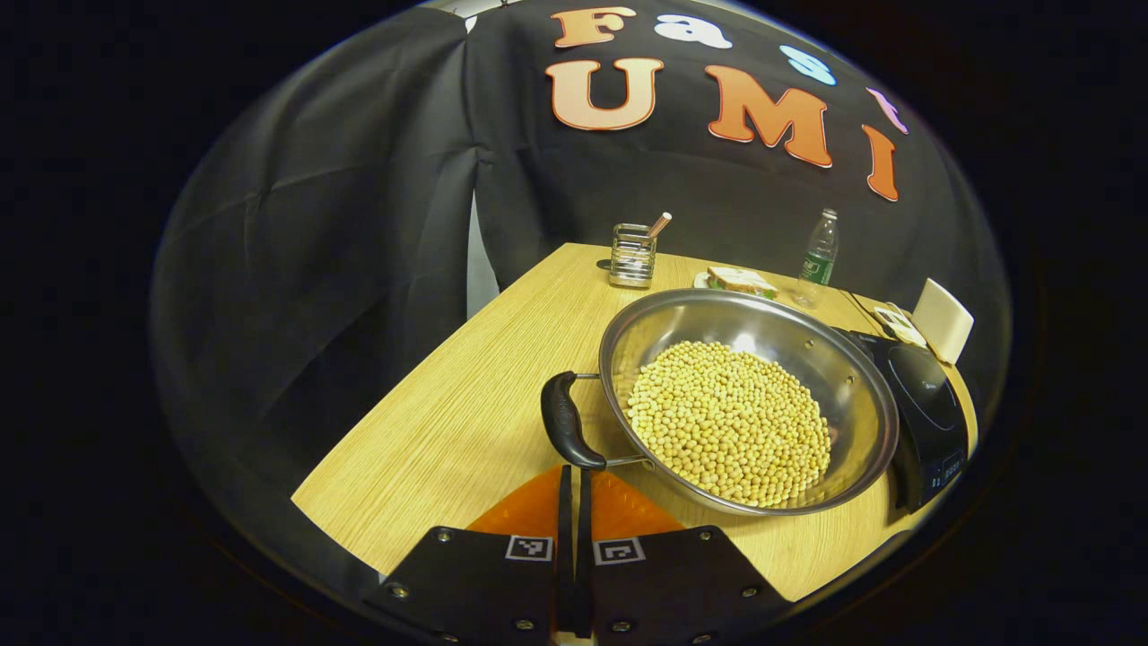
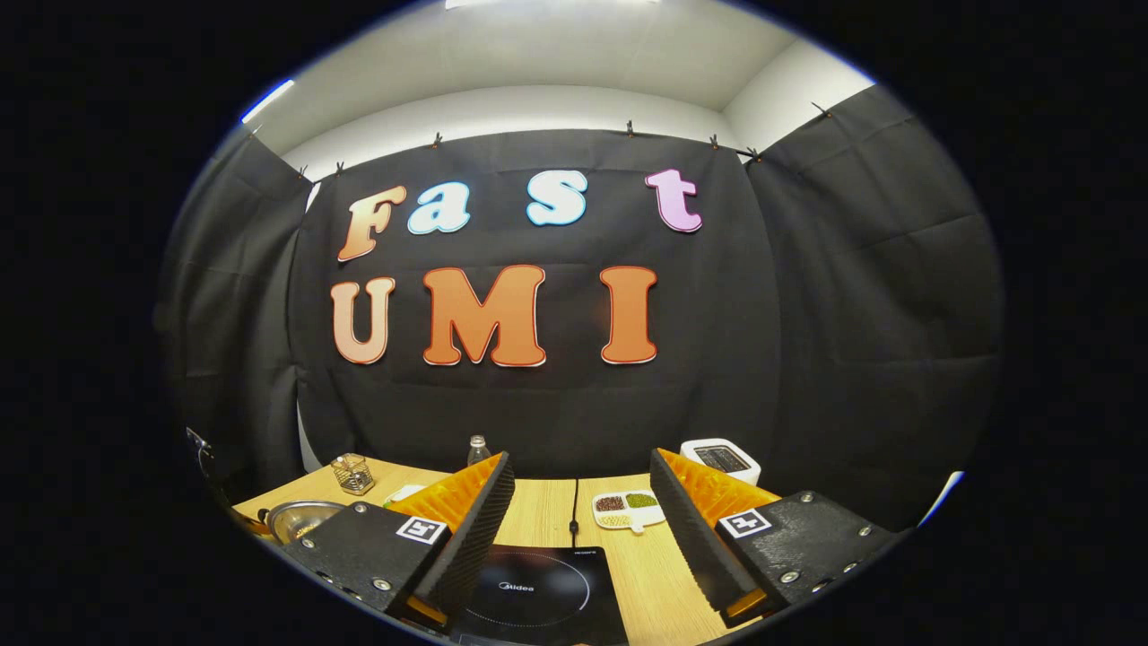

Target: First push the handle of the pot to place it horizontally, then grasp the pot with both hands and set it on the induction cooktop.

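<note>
I logged the left hand-held gripper (image 1: 574, 502) with its fingers pressed together, holding nothing, tips just short of the pot's black handle (image 1: 568, 420). The handle looked tipped up rather than flat, so I judged the push not yet finished. The pot (image 1: 749, 399), loaded with pale beans (image 1: 728, 422), sat on the wooden surface (image 1: 466, 422), beside the induction cooktop (image 1: 928, 417) and not on it. In the right gripper view, the right hand-held gripper (image 2: 583, 529) stood wide apart and empty above the cooktop (image 2: 538, 597), well apart from the pot (image 2: 300, 519). Both the two-handed grasp and the transfer remained.
</note>
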The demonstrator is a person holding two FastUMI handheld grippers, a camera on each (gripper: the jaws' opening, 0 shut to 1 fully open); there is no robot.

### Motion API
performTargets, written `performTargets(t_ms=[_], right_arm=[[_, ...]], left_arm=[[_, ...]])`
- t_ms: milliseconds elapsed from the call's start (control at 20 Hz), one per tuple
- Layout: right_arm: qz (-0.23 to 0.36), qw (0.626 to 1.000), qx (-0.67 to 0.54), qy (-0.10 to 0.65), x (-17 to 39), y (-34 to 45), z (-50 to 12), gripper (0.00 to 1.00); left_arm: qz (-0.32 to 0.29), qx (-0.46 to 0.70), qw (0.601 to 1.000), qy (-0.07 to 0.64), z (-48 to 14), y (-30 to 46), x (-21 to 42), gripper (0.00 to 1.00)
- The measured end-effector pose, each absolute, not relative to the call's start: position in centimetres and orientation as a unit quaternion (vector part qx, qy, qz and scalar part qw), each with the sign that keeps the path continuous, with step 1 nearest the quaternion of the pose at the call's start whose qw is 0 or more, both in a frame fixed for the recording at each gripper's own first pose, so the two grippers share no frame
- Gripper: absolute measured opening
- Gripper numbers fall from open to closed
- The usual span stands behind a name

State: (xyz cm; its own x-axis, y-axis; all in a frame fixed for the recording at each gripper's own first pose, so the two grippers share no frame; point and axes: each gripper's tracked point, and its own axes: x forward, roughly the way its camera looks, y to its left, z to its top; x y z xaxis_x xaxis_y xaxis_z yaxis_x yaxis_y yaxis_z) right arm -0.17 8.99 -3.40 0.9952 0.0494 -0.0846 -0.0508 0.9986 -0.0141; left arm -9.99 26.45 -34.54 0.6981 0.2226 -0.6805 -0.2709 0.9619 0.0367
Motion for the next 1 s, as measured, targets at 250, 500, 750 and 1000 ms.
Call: performTargets(t_ms=[250,500,750,1000], right_arm=[[0.027,0.999,-0.009,0.044,-0.1,9.8,-3.4,0.95],[0.029,0.999,-0.006,0.044,0.1,10.3,-3.4,0.95],[0.027,0.998,-0.003,0.048,0.1,10.8,-3.9,0.95],[0.033,0.998,-0.004,0.056,0.1,12.1,-4.5,0.95]], left_arm=[[0.127,-0.042,0.923,0.361,-34.7,27.1,-9.3,0.02],[0.121,-0.035,0.925,0.357,-34.5,27.5,-8.4,0.01],[0.117,-0.031,0.927,0.354,-34.8,28.4,-7.4,0.02],[0.111,-0.041,0.929,0.35,-35.0,29.1,-6.2,0.02]])
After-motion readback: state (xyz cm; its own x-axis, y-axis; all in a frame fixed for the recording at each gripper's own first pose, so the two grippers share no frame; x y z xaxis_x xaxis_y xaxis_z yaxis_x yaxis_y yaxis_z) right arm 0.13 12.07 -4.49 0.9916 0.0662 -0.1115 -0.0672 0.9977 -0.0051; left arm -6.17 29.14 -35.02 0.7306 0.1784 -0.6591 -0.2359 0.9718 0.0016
